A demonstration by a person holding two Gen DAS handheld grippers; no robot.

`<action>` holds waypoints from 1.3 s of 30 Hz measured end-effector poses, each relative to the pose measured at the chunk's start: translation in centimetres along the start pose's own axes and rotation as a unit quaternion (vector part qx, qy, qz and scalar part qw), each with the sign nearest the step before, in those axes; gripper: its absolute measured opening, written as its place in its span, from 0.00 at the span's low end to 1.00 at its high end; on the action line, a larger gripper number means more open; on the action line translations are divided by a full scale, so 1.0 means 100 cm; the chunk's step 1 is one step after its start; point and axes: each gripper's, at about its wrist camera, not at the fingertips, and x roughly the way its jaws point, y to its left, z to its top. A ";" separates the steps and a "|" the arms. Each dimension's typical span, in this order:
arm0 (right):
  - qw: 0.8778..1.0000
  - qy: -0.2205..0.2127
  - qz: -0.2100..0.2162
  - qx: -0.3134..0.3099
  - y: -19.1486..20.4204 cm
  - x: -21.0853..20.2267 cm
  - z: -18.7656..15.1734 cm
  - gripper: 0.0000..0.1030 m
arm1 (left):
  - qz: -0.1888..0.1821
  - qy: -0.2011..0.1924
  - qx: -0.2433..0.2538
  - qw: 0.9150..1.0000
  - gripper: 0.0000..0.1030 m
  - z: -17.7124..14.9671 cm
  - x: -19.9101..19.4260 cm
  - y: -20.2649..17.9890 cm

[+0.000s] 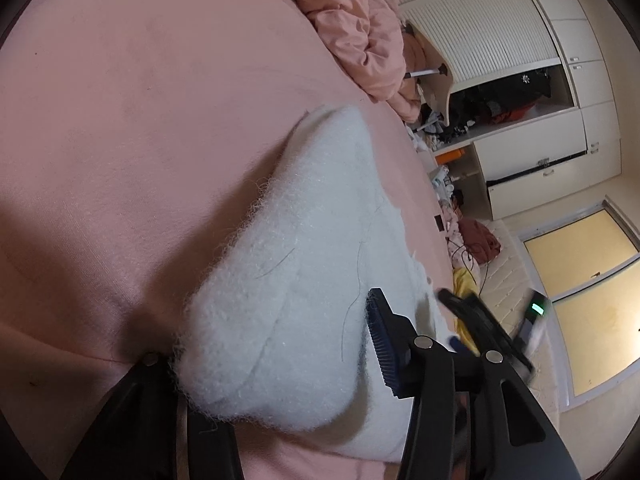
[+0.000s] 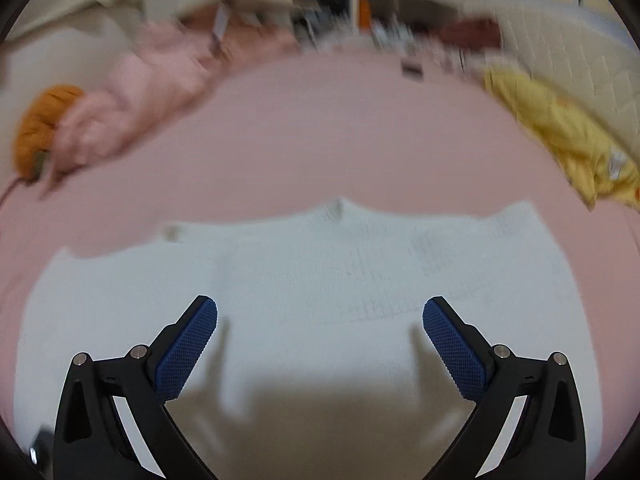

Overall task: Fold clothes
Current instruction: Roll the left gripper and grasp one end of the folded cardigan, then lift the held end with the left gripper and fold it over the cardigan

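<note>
Garment: a white fuzzy sweater point(image 2: 320, 280) lies spread on a bed covered by a pink sheet point(image 1: 140, 100), one thick fold of it raised toward the left wrist camera.
Left gripper point(image 1: 276, 344): low at the sweater's edge, a bunched fold of the white knit sitting between its jaws; one blue-padded finger point(image 1: 382, 344) shows against the cloth, the other side is mostly hidden behind the fold, so I cannot tell whether the jaws are pressing on it.
Right gripper point(image 2: 320, 320): poised above the flat white cloth with jaws wide apart and nothing between them, both blue pads point(image 2: 188, 348) clear of the fabric; its shadow falls on the sweater below. The view is blurred.
Bed: a crumpled pink blanket point(image 1: 356, 28) heaped at the far side, a yellow garment point(image 2: 568, 140) near the right edge, an orange cushion point(image 2: 40, 128) at the left.
Room: cream cabinets with a louvred shutter point(image 1: 480, 36) beyond the bed, clutter on the shelf beneath.
</note>
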 end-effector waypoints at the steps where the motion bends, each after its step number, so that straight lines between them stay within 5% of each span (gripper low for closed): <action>1: 1.000 0.007 -0.001 0.006 -0.002 0.003 0.005 1.00 | -0.002 0.001 0.001 1.000 0.47 0.000 0.000 0.000; 8: 0.999 -0.023 0.027 0.006 -0.012 -0.019 0.002 1.00 | 0.009 0.005 0.020 1.000 0.50 -0.002 0.003 -0.005; 12: 0.992 -0.115 0.052 0.021 -0.043 -0.084 -0.049 1.00 | 0.005 0.003 0.015 1.000 0.50 -0.001 0.003 -0.004; 14: 0.992 -0.122 0.042 0.008 -0.052 -0.094 -0.076 1.00 | 0.009 0.001 0.019 1.000 0.50 -0.002 0.004 -0.005; 17: 0.996 -0.073 0.011 -0.056 -0.046 -0.057 -0.104 1.00 | 0.005 -0.001 0.016 1.000 0.50 -0.001 0.004 -0.005; 20: 0.996 -0.068 0.002 -0.052 -0.045 -0.062 -0.100 1.00 | 0.004 -0.004 0.015 1.000 0.50 -0.002 0.004 -0.004; 23: 0.990 -0.129 0.048 -0.018 -0.049 -0.103 -0.105 1.00 | 0.009 -0.010 0.021 1.000 0.50 -0.003 0.006 -0.007; 25: 0.987 -0.151 0.038 -0.038 -0.036 -0.113 -0.108 1.00 | 0.007 -0.011 0.023 1.000 0.53 -0.003 0.006 -0.008; 27: 0.992 -0.106 0.036 -0.065 -0.025 -0.094 -0.111 1.00 | 0.006 -0.010 0.022 1.000 0.54 -0.003 0.006 -0.008; 31: 0.992 -0.091 0.060 -0.057 -0.028 -0.070 -0.116 1.00 | 0.002 -0.006 0.019 1.000 0.54 -0.002 0.006 -0.008; 39: 0.993 -0.088 0.071 -0.026 -0.050 -0.107 -0.124 1.00 | -0.003 0.014 0.022 1.000 0.54 0.004 0.008 -0.007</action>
